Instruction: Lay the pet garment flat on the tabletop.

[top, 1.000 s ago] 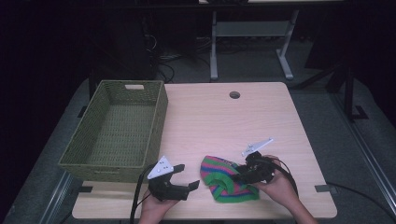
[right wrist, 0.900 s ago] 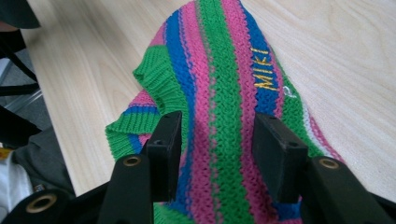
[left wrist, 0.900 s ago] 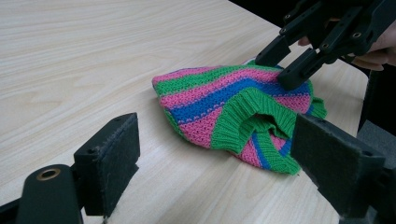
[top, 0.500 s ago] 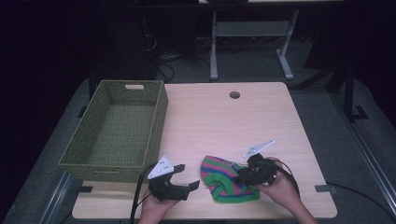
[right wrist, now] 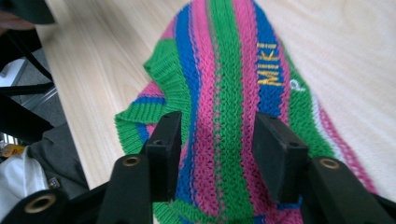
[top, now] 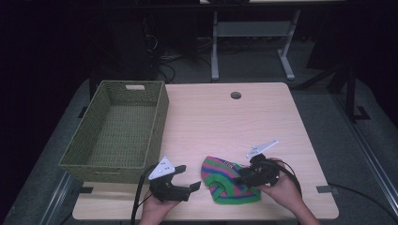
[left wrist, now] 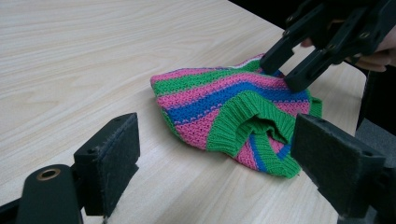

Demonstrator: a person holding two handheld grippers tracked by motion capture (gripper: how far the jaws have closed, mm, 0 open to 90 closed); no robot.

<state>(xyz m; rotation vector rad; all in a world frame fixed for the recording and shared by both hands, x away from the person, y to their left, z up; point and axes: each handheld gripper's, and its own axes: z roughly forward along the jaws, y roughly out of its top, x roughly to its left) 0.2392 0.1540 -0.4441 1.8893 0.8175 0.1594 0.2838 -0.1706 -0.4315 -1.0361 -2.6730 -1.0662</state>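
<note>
Striped knit hat (top: 229, 181) lies beneath the right hand-held gripper (top: 243, 177), whose parted jaws, just opening, straddle it ungripped.

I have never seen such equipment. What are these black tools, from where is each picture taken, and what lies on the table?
A person holds a hand tool with two black jaws in each hand. One camera looks down from above; one more rides on each tool, looking along its jaws. On the wooden table stand an empty woven basket and a striped knitted hat. The left gripper is open beside the hat, not touching it. The right gripper rests its open jaws on the hat; they have just been opening, and nothing is lifted.
</note>
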